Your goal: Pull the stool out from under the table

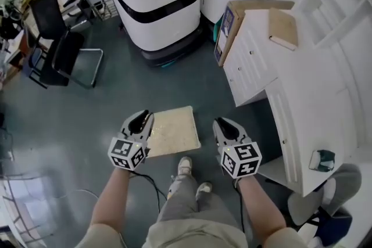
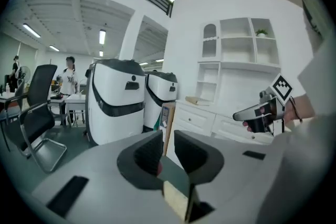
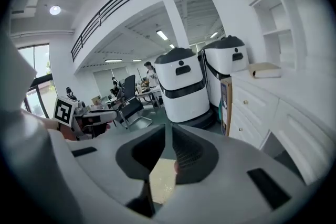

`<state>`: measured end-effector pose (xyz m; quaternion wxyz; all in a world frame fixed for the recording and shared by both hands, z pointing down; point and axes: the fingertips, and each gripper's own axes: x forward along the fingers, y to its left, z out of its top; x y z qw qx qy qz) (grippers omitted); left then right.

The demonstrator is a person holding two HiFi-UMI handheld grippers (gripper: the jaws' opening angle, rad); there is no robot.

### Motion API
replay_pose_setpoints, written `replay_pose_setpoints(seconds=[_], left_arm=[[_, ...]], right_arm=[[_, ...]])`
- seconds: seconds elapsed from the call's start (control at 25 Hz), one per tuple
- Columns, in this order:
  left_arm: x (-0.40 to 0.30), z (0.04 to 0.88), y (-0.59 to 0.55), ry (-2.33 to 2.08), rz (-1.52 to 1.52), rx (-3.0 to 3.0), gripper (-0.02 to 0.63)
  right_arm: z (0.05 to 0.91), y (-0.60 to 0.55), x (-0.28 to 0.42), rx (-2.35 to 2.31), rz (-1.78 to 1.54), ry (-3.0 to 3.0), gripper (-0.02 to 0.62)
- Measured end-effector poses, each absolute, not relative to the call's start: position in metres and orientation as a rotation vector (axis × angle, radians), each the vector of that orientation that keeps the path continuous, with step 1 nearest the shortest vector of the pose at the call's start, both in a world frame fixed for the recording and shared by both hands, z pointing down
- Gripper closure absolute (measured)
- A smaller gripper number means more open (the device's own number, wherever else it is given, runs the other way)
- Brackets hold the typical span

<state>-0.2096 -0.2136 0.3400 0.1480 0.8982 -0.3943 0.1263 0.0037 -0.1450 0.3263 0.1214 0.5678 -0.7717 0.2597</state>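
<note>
Stool [image 1: 172,131] stands just right of the left gripper [image 1: 141,120], left of the right gripper [image 1: 224,126], apparently clear of the table [image 1: 317,96]. Both jaws are closed, empty; reopen before clamping its seat edges.

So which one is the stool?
Start at the big white table on the right, then look left to the grey floor. The stool sits there, just ahead of the person's shoes: the only low square seat with a cream top.

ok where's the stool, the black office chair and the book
stool [image 1: 173,129], head view, middle of its pale square seat
black office chair [image 1: 47,15], head view, on its backrest
book [image 1: 283,28], head view, middle of its cover
</note>
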Motion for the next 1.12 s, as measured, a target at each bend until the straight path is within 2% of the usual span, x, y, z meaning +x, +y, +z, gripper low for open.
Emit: replay_pose_setpoints(seconds=[0.24,0.52,1.12], left_arm=[[-0.142,0.259,-0.204,-0.999,0.324,2.652,0.546],[-0.071,0.174,-0.166,-0.8,0.263,2.792,0.549],[0.021,0.041,-0.085,-0.394,0.236,3.086,0.571]], right_arm=[[0.232,-0.112,0.039,1.773,0.686,-2.275,0.534],[0.14,-0.078,0.077,1.982,0.561,-2.242,0.546],[-0.005,0.035,0.139,2.332,0.347,-2.058,0.554]])
